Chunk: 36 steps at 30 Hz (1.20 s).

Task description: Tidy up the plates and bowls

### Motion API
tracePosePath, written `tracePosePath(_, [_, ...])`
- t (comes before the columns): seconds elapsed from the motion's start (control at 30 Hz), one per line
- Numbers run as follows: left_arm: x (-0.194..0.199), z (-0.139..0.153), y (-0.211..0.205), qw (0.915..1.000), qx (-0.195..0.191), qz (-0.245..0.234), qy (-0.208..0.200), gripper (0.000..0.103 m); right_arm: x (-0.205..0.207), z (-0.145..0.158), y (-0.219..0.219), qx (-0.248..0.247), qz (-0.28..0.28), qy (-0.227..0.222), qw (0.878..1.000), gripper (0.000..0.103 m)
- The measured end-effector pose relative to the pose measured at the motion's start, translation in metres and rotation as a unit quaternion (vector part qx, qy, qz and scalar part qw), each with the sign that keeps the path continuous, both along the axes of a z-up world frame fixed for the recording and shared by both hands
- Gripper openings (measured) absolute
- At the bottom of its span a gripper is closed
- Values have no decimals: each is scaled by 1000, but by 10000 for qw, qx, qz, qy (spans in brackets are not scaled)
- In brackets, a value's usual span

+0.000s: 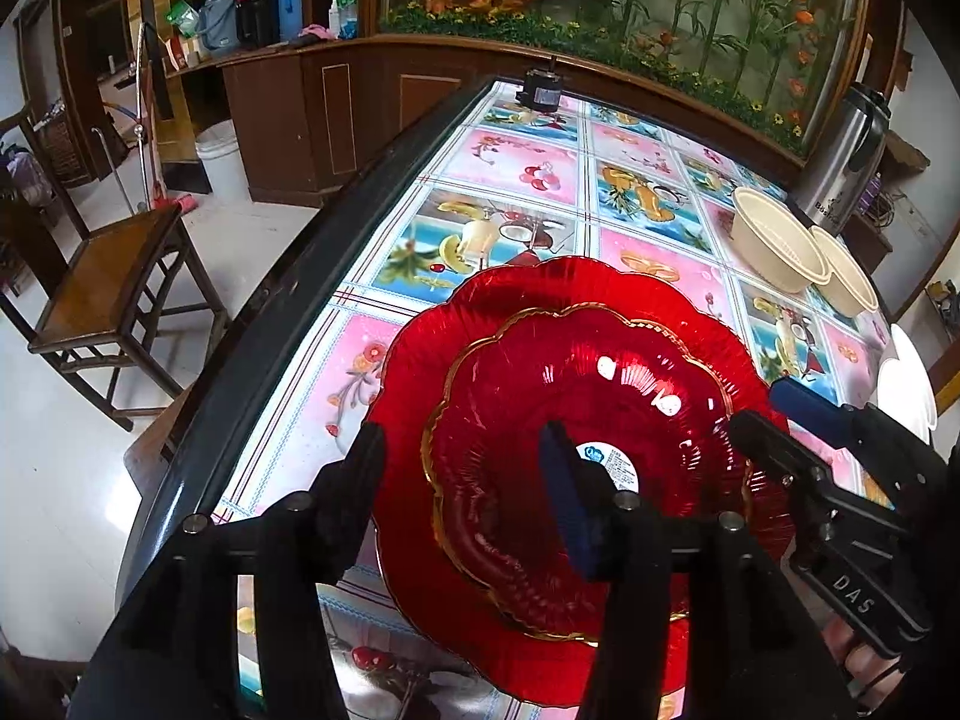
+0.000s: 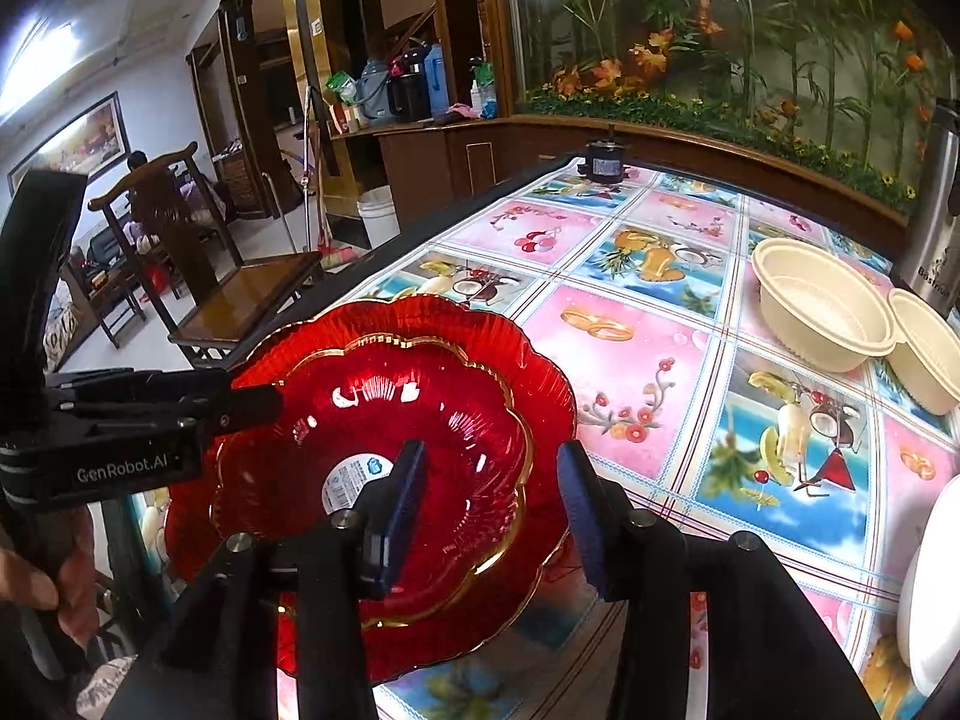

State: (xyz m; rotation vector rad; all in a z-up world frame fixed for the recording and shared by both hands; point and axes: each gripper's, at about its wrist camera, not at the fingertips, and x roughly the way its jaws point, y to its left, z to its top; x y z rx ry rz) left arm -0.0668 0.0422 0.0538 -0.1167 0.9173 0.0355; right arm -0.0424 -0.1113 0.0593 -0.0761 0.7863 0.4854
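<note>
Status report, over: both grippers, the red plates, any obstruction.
Left gripper and right gripper open over the stack. Small red plate nested on big red plate. Cream bowls apart, nothing in the way.

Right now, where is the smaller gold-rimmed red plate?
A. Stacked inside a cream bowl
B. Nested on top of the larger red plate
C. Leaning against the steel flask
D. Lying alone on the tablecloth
B: the gold-rimmed red plate lies inside the larger red plate, whose rim shows all around it, while the two cream bowls stand apart at the table's far side.
</note>
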Motion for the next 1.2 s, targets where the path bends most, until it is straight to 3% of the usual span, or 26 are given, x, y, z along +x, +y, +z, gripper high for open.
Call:
tracePosePath(0.43, [-8,0,-16,9971,697,83,-310,52,2,4,-13,351,-136,4,9993,57])
tracePosePath(0.6, [-16,6,-18,9897,1239,357,-616,68,2,4,-17,404,-187,12,9990,57])
tracePosePath(1.2, [-18,11,-31,9820,1647,368,-847,69,0,5,-25,499,-293,75,9983,58])
